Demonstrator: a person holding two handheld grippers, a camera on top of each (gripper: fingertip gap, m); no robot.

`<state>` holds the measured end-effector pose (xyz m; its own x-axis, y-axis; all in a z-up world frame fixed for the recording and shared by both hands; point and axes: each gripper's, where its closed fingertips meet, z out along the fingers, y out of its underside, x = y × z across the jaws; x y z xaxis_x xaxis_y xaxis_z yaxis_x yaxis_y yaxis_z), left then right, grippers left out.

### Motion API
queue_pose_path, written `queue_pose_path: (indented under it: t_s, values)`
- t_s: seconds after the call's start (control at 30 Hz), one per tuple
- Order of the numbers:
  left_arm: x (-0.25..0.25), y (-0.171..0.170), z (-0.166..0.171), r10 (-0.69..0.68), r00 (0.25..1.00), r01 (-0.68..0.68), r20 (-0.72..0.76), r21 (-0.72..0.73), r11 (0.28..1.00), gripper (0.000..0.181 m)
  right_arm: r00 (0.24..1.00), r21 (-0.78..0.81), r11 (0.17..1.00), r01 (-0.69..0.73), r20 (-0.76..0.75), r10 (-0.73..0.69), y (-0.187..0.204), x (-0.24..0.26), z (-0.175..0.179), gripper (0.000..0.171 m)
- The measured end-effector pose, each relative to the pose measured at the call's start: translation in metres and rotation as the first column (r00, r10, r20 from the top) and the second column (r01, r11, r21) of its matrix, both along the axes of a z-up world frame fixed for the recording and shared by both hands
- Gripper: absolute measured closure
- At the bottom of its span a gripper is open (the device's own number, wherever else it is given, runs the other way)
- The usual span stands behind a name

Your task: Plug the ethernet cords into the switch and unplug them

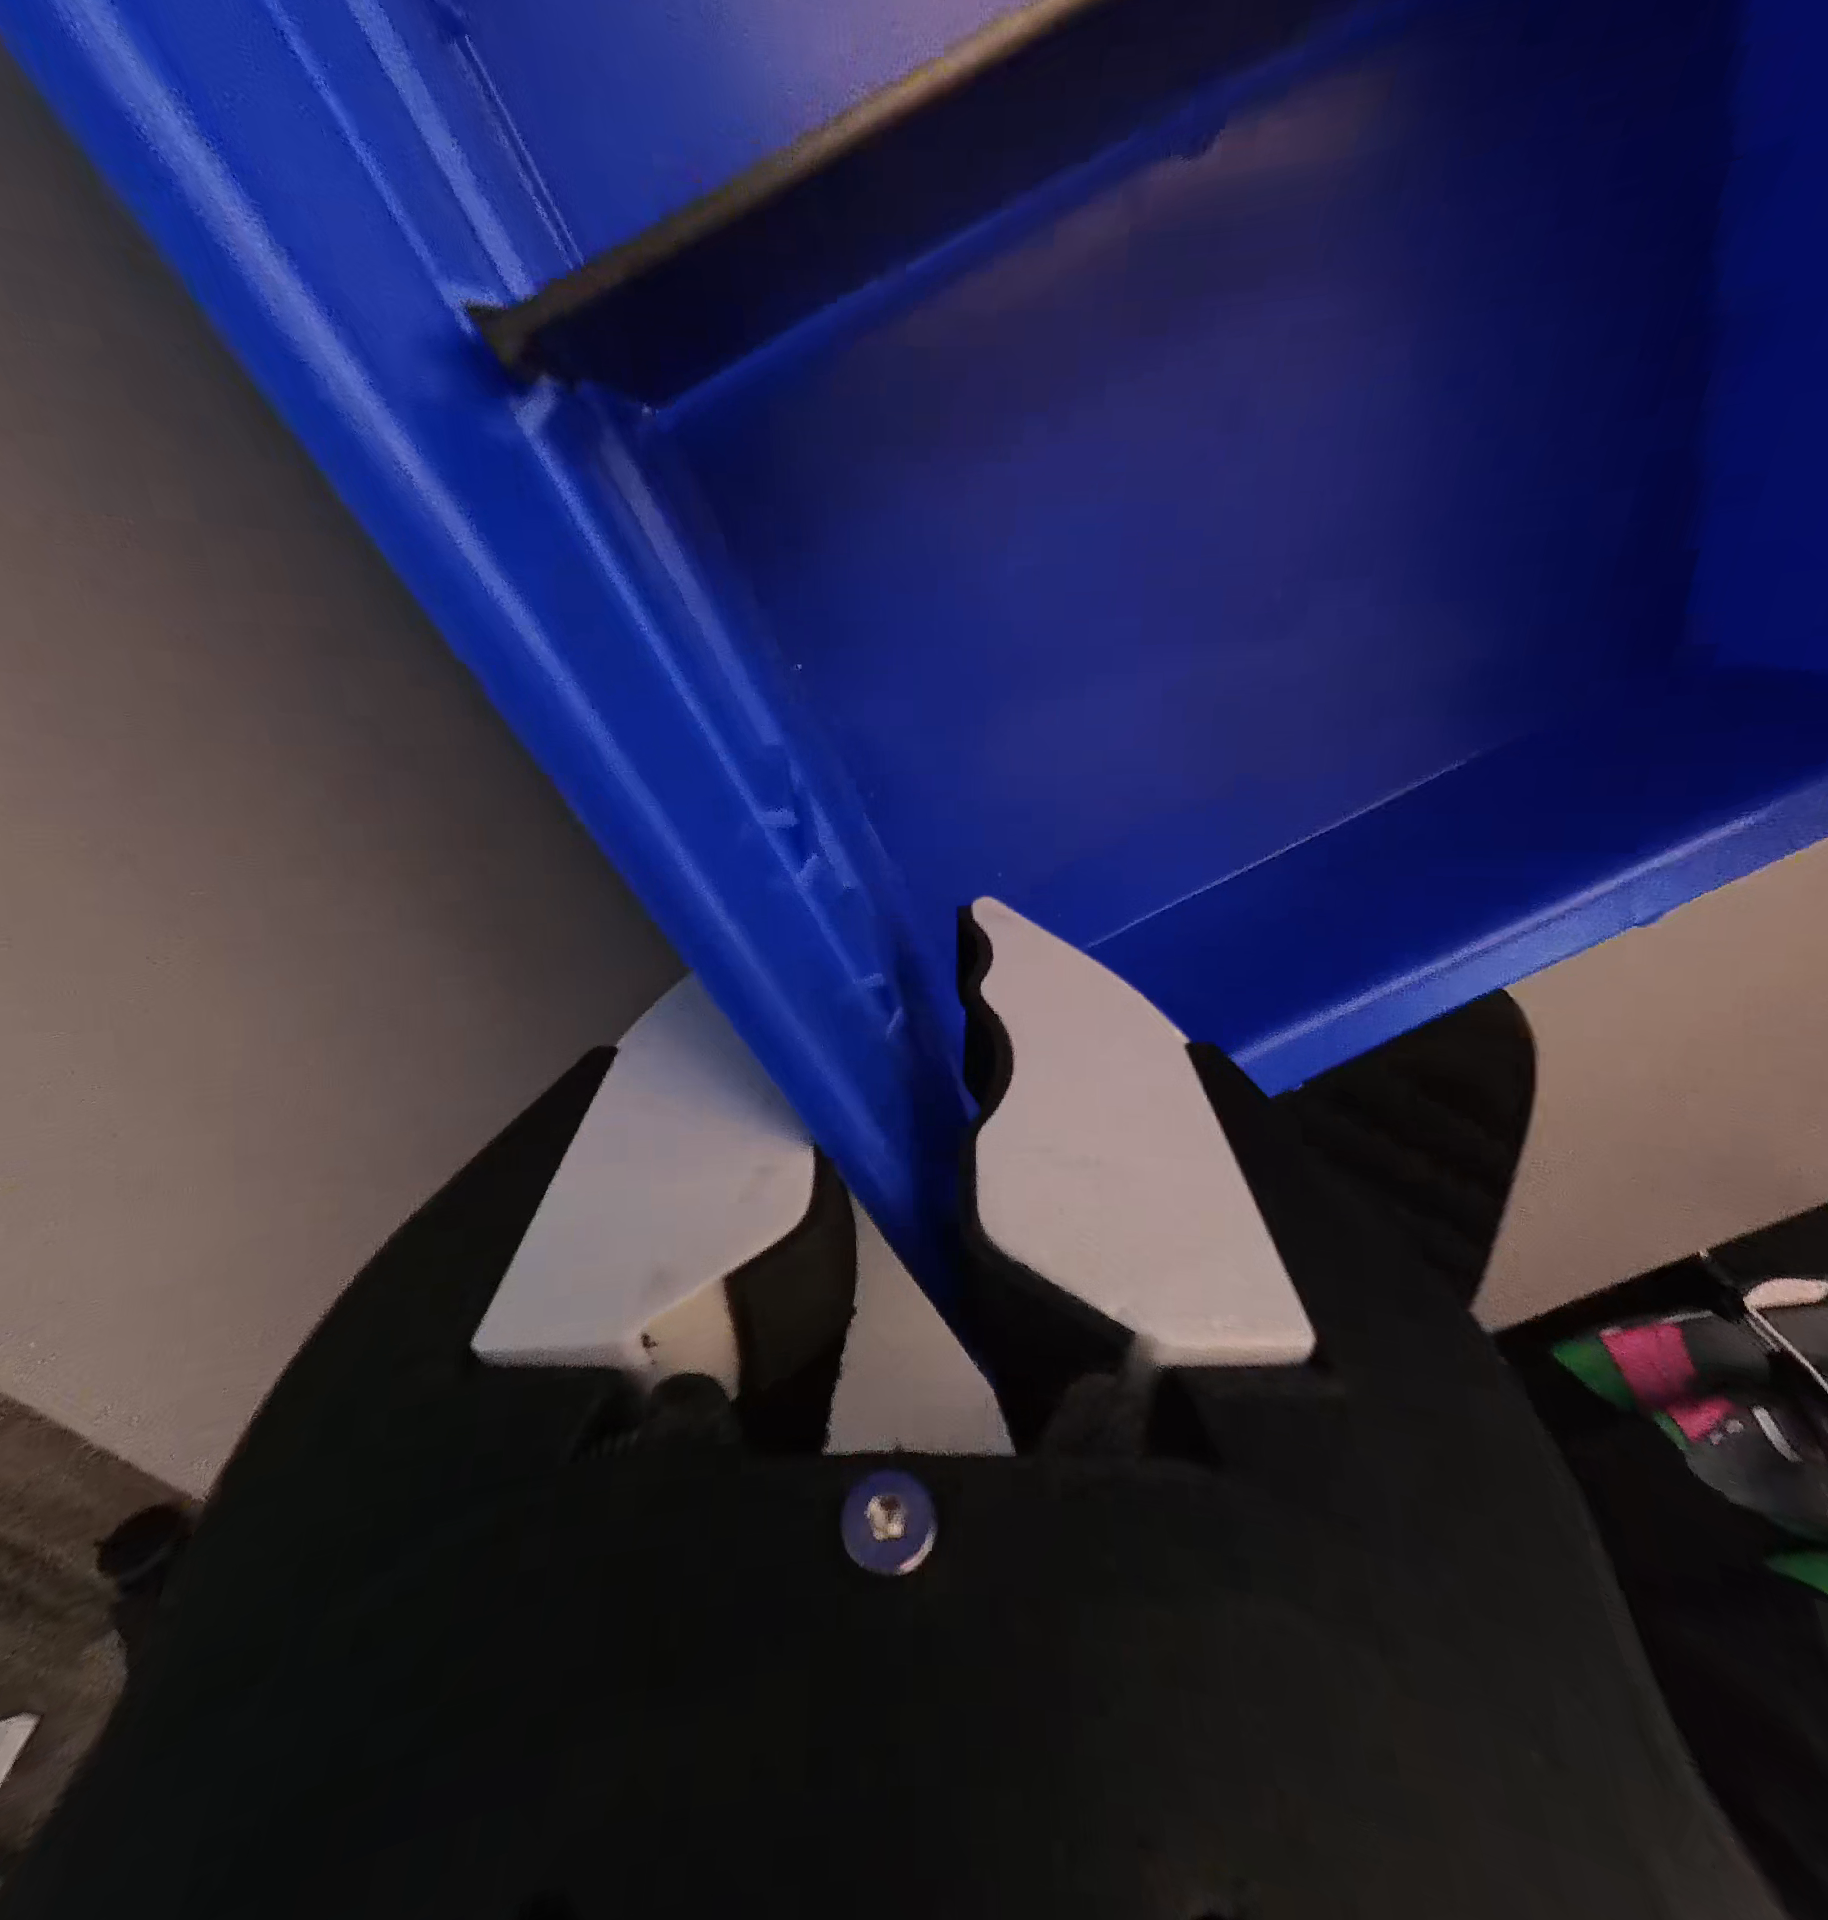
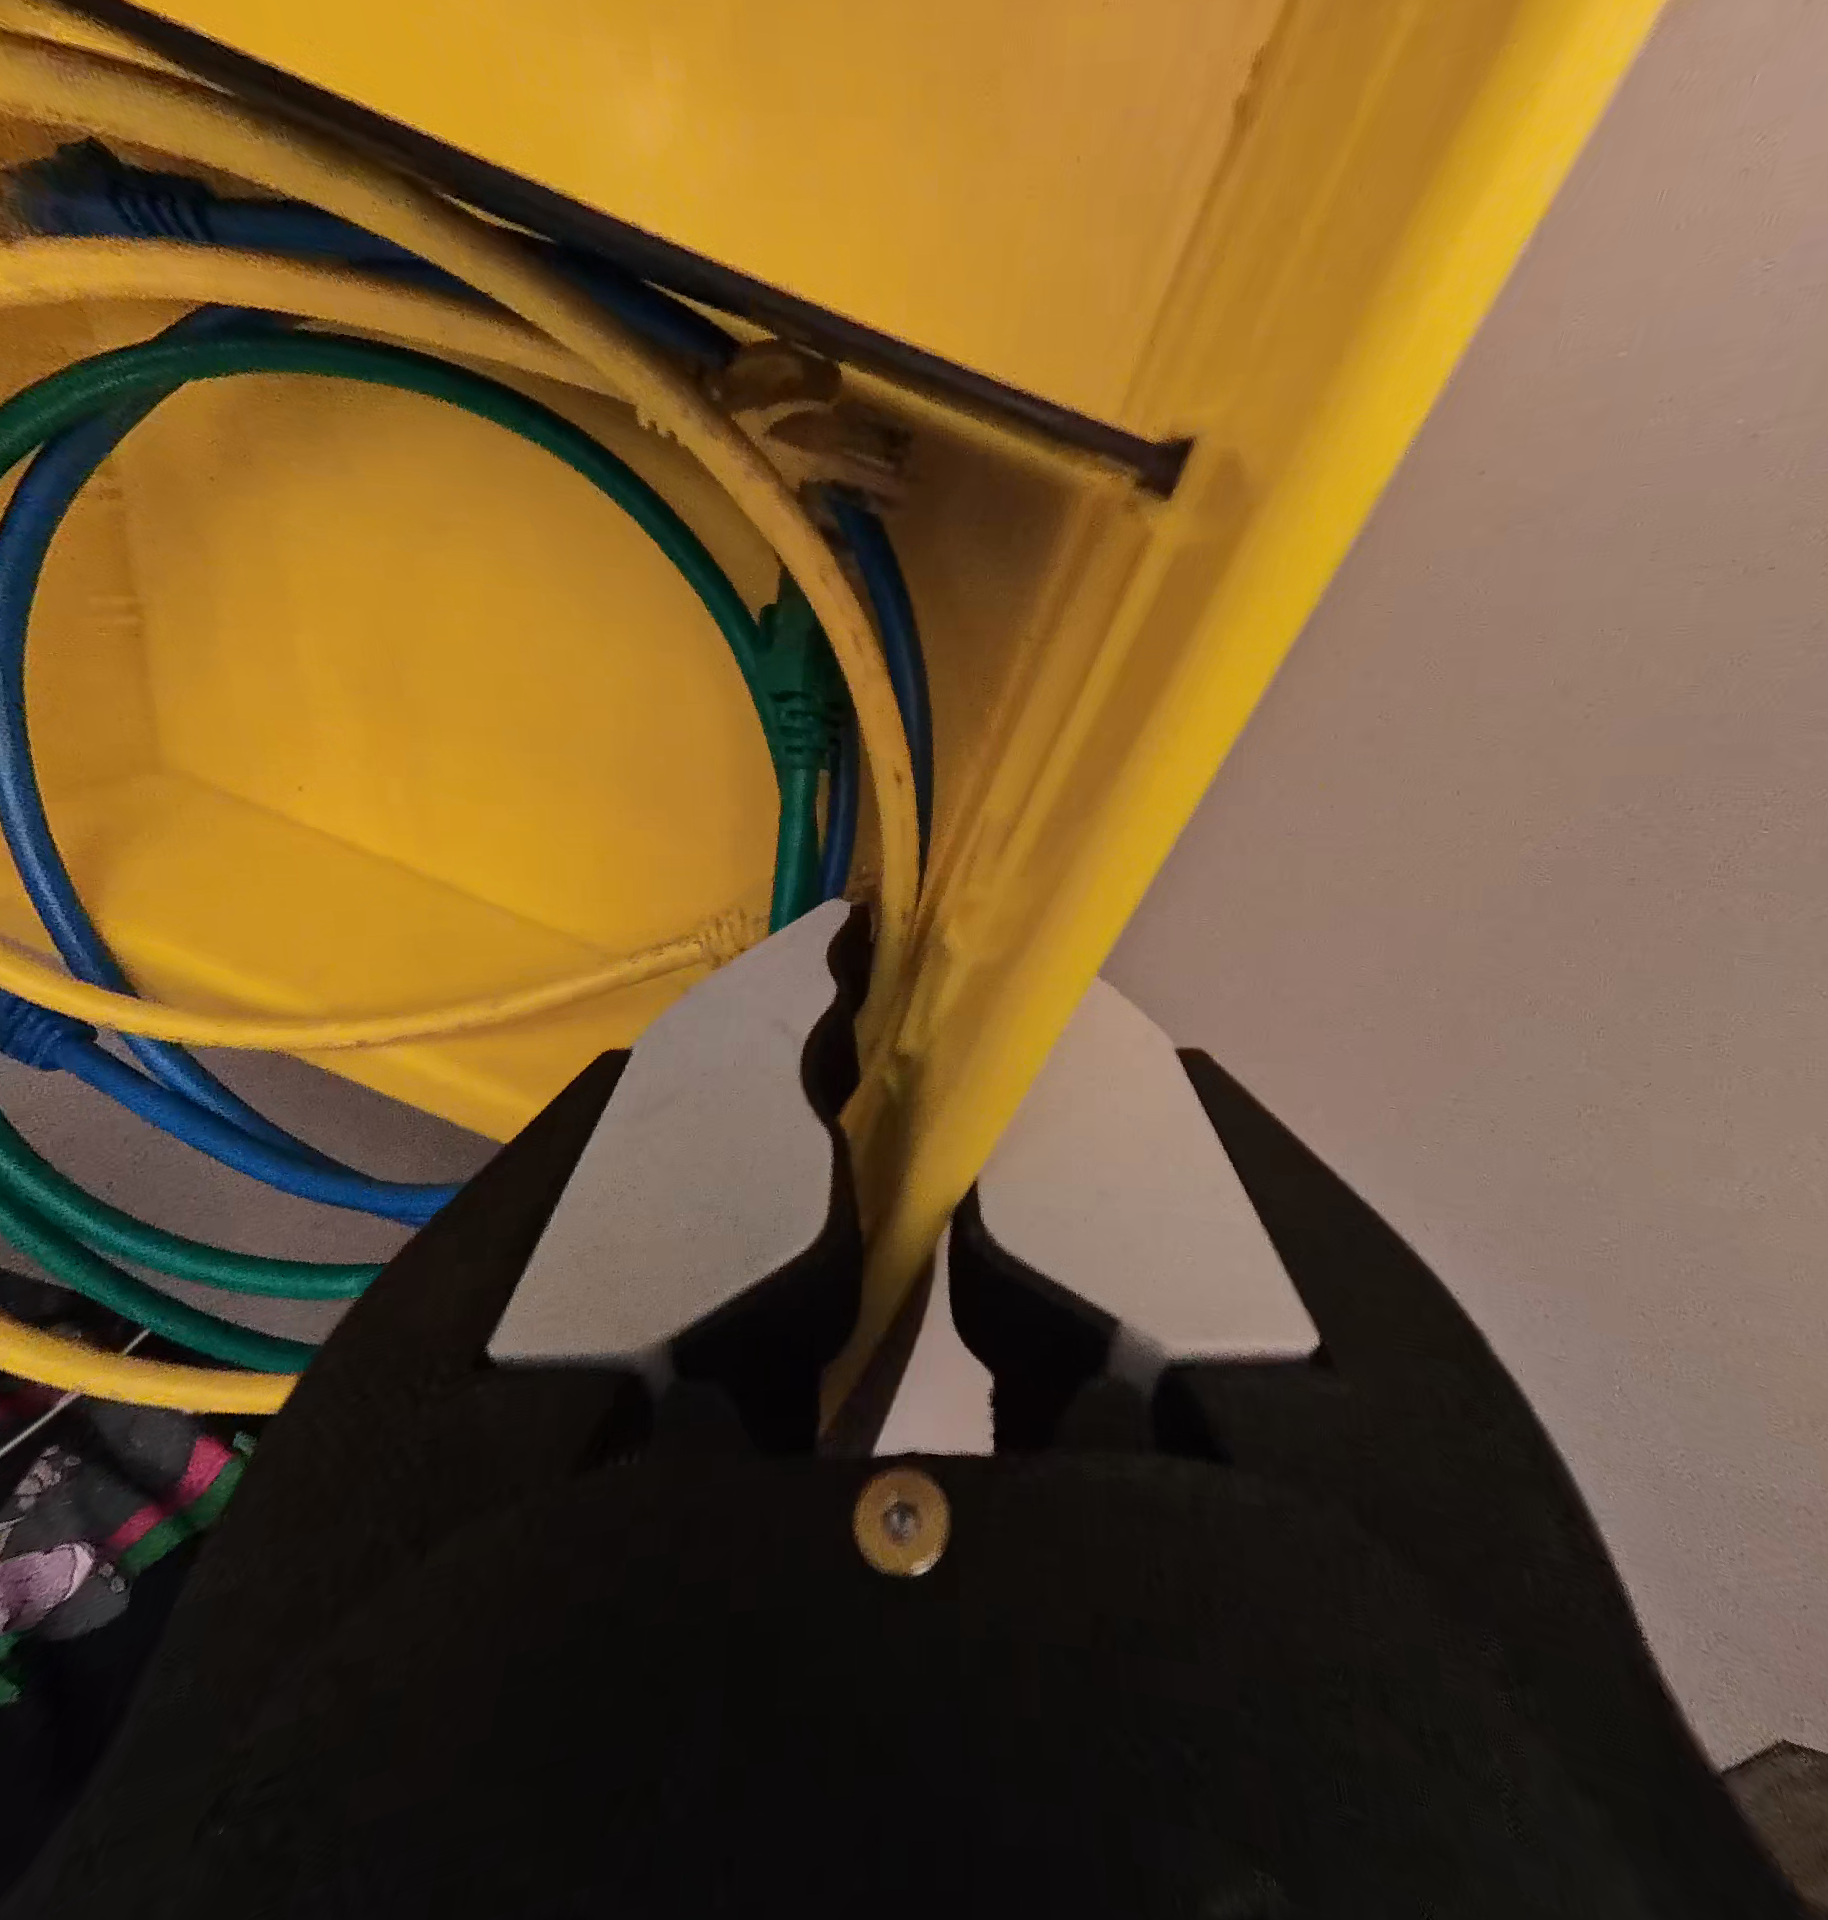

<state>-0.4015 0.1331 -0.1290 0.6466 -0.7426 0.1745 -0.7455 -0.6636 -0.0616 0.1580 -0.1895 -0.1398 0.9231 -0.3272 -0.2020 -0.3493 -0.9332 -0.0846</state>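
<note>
While no switch is showing, the blue bin [image 1: 1253, 582] wall is being pinched by the left gripper [image 1: 889, 1049] fingers, and the yellow bin [image 2: 1149, 675] of ethernet cords [image 2: 474, 405] is being clamped by the right gripper [image 2: 951, 1039], probably for carrying.

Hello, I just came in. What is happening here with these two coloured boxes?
A person holds a gripper in each hand. The left gripper is clamped on the side wall of an empty blue bin. The right gripper is clamped on the wall of a yellow bin, which holds coiled blue, green and yellow ethernet cords. No switch is in view, so no plugging has begun.
</note>
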Motion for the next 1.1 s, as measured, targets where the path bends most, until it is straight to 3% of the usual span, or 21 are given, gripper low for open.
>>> queue_pose_path:
  t_s: [0.33,0.4,0.5,0.57,0.63,0.7,0.77,0.8,0.9,1.0,1.1]
  values:
    - [0.042,-0.033,0.001,-0.12,0.99,0.114,-0.074,-0.082,0.99,0.161,0.99,0.003,0.99,-0.139,0.009,0.139,0.035,-0.05,0.002,0.154]
    - [0.049,-0.039,0.002,-0.167,0.983,0.16,-0.074,-0.089,0.983,0.157,0.989,0.017,0.989,-0.144,0.037,0.143,0.038,-0.048,0.006,0.147]
    - [0.054,-0.046,0.003,-0.223,0.973,0.216,-0.062,-0.103,0.971,0.152,0.99,0.174,0.978,-0.114,0.107,0.096,0.055,-0.038,0.033,0.142]
    - [0.051,-0.053,0.007,-0.222,0.974,0.215,-0.04,-0.145,0.966,0.155,0.974,0.306,0.947,-0.094,0.225,0.024,0.068,-0.025,0.069,0.137]
    - [0.049,-0.056,0.014,-0.198,0.98,0.195,-0.002,-0.158,0.968,0.156,0.93,0.473,0.866,-0.162,0.367,-0.027,0.087,-0.032,0.123,0.137]
    - [0.048,-0.055,0.022,-0.172,0.984,0.176,0.036,-0.142,0.974,0.155,0.9,0.653,0.688,-0.316,0.436,0.0,0.117,-0.082,0.179,0.136]
    - [0.046,-0.054,0.029,-0.15,0.987,0.157,0.059,-0.122,0.98,0.154,0.917,0.794,0.462,-0.395,0.373,0.143,0.145,-0.166,0.211,0.114]
    - [0.044,-0.054,0.033,-0.143,0.988,0.149,0.065,-0.11,0.983,0.153,0.926,0.816,0.442,-0.372,0.296,0.235,0.157,-0.204,0.211,0.111]
    - [0.04,-0.054,0.047,-0.127,0.987,0.132,0.098,-0.052,0.99,0.153,0.903,0.724,0.619,-0.305,0.014,0.429,0.193,-0.285,0.167,0.107]
    - [0.037,-0.056,0.061,-0.14,0.981,0.139,0.135,0.015,0.99,0.153,0.923,0.534,0.807,-0.252,-0.119,0.367,0.227,-0.307,0.1,0.109]
    - [0.035,-0.059,0.071,-0.163,0.973,0.155,0.166,0.057,0.986,0.153,0.955,0.353,0.914,-0.198,-0.14,0.261,0.245,-0.305,0.051,0.109]
